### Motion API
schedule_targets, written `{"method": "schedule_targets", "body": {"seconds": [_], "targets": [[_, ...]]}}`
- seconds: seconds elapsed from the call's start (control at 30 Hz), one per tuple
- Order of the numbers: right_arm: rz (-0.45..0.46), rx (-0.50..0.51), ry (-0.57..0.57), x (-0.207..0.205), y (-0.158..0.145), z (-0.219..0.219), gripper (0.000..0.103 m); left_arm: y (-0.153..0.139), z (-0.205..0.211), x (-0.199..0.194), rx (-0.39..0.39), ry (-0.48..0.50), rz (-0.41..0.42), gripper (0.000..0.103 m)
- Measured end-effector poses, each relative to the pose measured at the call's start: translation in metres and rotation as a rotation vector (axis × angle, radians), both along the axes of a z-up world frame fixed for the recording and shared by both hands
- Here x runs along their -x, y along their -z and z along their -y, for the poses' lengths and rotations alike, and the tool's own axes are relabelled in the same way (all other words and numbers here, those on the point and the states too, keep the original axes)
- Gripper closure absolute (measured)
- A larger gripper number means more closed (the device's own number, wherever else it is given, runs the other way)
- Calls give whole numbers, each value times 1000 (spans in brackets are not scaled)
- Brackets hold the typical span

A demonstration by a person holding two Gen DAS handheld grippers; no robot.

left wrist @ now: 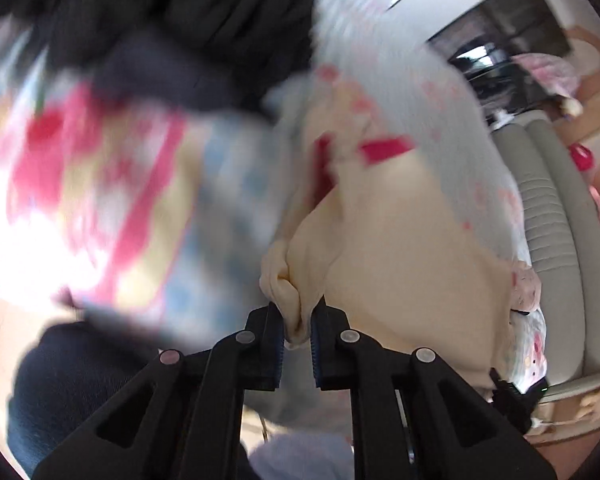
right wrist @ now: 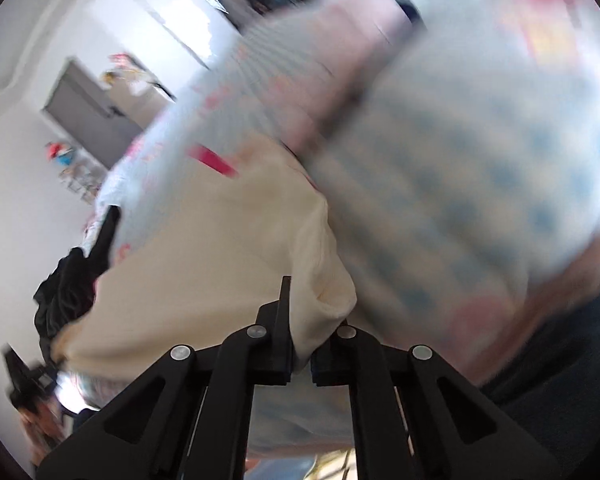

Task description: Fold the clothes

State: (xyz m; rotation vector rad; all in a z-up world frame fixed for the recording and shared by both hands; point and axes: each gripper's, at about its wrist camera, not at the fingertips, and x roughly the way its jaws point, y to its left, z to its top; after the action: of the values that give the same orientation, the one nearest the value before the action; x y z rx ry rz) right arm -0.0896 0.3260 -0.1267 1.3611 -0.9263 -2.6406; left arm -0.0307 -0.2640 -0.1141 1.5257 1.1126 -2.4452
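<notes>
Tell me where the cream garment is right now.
The cream garment hangs between both grippers, pinched in the left gripper and the right gripper, in front of the patterned cloth.

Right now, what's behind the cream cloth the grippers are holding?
Behind the cream cloth, a pale blue garment with pink prints shows. Whatever lies behind both is covered.

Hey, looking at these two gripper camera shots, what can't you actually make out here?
- Left wrist view: the red, yellow and blue patterned fabric is motion-blurred; its print is unreadable.
- Left wrist view: the cream cloth garment fills the middle; its overall shape and lower edge are hidden behind the left gripper.
- Right wrist view: the blue-checked fabric is smeared by blur.
- Right wrist view: the cream cloth covers the right jaw of the right gripper.
</notes>
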Motion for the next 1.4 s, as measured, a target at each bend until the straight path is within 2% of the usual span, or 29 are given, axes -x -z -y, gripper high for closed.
{"method": "schedule_targets", "body": {"seconds": [0.07,0.13,0.17,0.23,0.3,0.37,0.4,0.43,0.53,0.6,0.7,0.73,0.8,0.93,1.07,1.1,1.17,1.23,1.3,1.33,1.4], "targets": [[29,12,17,-2,11,-2,98,7,7,-13,-29,-12,7,85],[20,7,30,-3,7,-3,94,-2,12,-22,3,-34,-6,79],[15,8,41,-4,5,-6,90,-7,15,-26,23,-45,-12,79],[5,34,68,-8,4,-13,88,-18,21,-36,122,-75,-9,79],[0,78,91,-14,6,-20,88,-22,30,-47,124,-91,-31,79],[-10,66,116,-20,1,-22,86,-31,34,-53,148,-112,-55,83],[-21,44,132,-23,-3,-23,83,-36,34,-54,177,-118,-61,83],[-34,26,160,-28,-7,-25,74,-41,34,-55,204,-122,-70,83],[-66,57,261,-43,-11,-41,71,-64,21,-55,253,-94,-162,81],[-79,52,278,-46,-17,-46,69,-80,5,-51,284,-52,-242,78],[-134,-11,212,-42,-38,-35,69,-92,-27,-34,288,33,-328,65],[-151,-33,172,-42,-44,-31,69,-89,-41,-27,287,70,-322,63],[-177,-69,73,-44,-54,-22,68,-81,-68,-13,286,143,-312,63],[-181,-172,-154,-25,-61,41,68,-66,-124,13,285,289,-290,64],[-162,-209,-317,-9,-48,104,68,-55,-182,18,373,439,-284,67],[-154,-217,-356,-2,-43,120,68,-52,-194,20,392,470,-280,64],[-131,-218,-416,-10,-31,133,65,-50,-188,19,394,453,-250,61],[-67,-251,-439,-13,-11,142,62,-48,-181,18,395,436,-220,58],[-4,-299,-425,-11,3,142,69,-46,-174,17,397,419,-190,56],[8,-295,-415,-12,5,136,78,-45,-170,17,397,410,-175,56],[26,-245,-402,-17,5,113,80,-43,-164,16,399,393,-145,57]]}}
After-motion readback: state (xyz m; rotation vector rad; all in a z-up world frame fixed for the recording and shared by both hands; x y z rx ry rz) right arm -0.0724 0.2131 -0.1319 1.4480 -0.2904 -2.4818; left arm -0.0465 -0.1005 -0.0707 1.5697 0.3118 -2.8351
